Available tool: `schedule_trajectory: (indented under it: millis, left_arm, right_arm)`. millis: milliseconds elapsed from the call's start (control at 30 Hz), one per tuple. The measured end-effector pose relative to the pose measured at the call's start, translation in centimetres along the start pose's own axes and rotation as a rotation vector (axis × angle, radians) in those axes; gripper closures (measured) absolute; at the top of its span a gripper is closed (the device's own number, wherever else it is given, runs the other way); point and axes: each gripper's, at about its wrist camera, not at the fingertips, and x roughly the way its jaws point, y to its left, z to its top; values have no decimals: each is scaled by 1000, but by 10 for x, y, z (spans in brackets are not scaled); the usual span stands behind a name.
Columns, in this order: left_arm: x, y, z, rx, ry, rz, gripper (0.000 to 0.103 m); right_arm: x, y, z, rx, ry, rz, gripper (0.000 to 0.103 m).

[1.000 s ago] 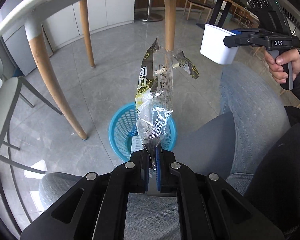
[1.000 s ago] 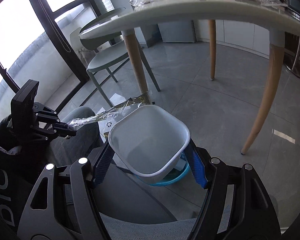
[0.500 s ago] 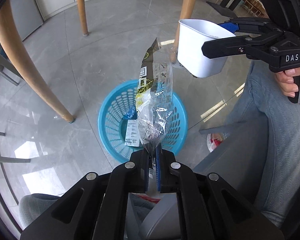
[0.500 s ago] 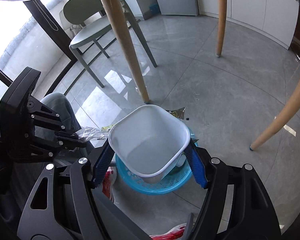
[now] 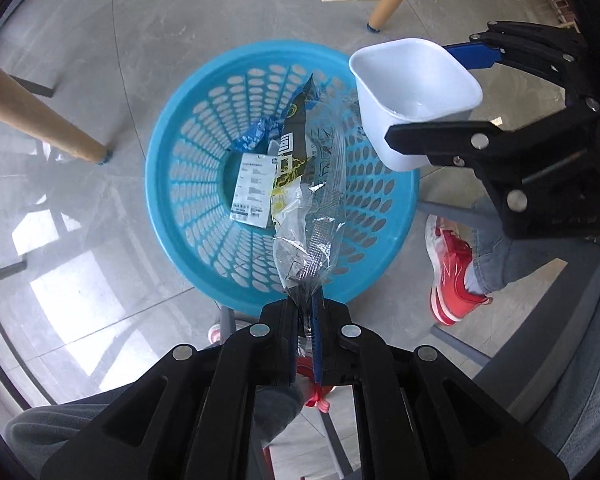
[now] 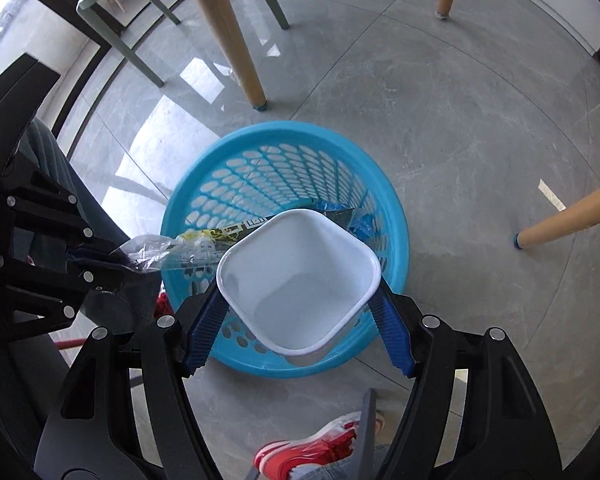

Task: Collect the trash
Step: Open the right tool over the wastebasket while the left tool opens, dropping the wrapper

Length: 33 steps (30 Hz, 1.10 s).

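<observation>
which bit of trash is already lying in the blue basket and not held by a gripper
The white printed label, flat on the basket's bottom. The clear wrapper is pinched in the left gripper; the white cup sits in the right gripper.

A label (image 5: 252,189) and a torn scrap (image 5: 252,136) are lying in the basket (image 5: 168,136), which is sitting on the floor (image 5: 100,60) between table legs (image 5: 32,120); the wrapper (image 5: 304,200) and cup (image 5: 414,92) are hanging above it.

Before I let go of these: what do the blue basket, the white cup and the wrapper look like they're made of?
Blue basket: apparently moulded plastic, slightly glossy, with perforated walls. White cup: probably thin plastic, smooth with a rolled rim; coated paper can't be excluded. Wrapper: clear, crinkled, shiny plastic film with a printed dark and yellow section.
</observation>
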Motion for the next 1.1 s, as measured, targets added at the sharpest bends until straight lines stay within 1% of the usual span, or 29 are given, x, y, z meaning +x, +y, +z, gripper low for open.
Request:
schedule_trajectory:
  millis: [67, 133, 200, 300, 367, 633, 700, 833, 933, 1033, 1100]
  left_arm:
    - [12, 6, 3, -14, 34, -1, 98]
    - [24, 11, 3, -28, 70, 17, 98]
    - [35, 17, 3, -54, 104, 8, 98]
    - [43, 25, 3, -78, 131, -7, 98]
    - [45, 30, 4, -90, 127, -7, 98]
    - [44, 35, 5, -121, 102, -6, 94]
    - [41, 39, 5, -148, 84, 17, 93]
    - [34, 49, 6, -201, 59, 3, 93]
    - [29, 46, 6, -197, 38, 2, 82]
    - [26, 46, 6, -207, 21, 17, 81]
    - [24, 50, 6, -232, 18, -1, 80]
  right_arm:
    - [11, 1, 0, -10, 29, 3, 38]
    - [19, 1, -1, -12, 56, -3, 37]
    - [25, 2, -3, -13, 83, -12, 37]
    - [30, 4, -4, -20, 102, -16, 37]
    - [32, 3, -2, -10, 107, -6, 37]
    - [30, -7, -2, 39, 95, -16, 36]
    - [29, -8, -2, 42, 89, -21, 36]
    - [19, -12, 0, 66, 55, -35, 37]
    - [8, -21, 0, 115, 19, -27, 37]
    - [-1, -26, -3, 140, -5, -27, 37]
    - [-6, -27, -4, 154, -13, -23, 37]
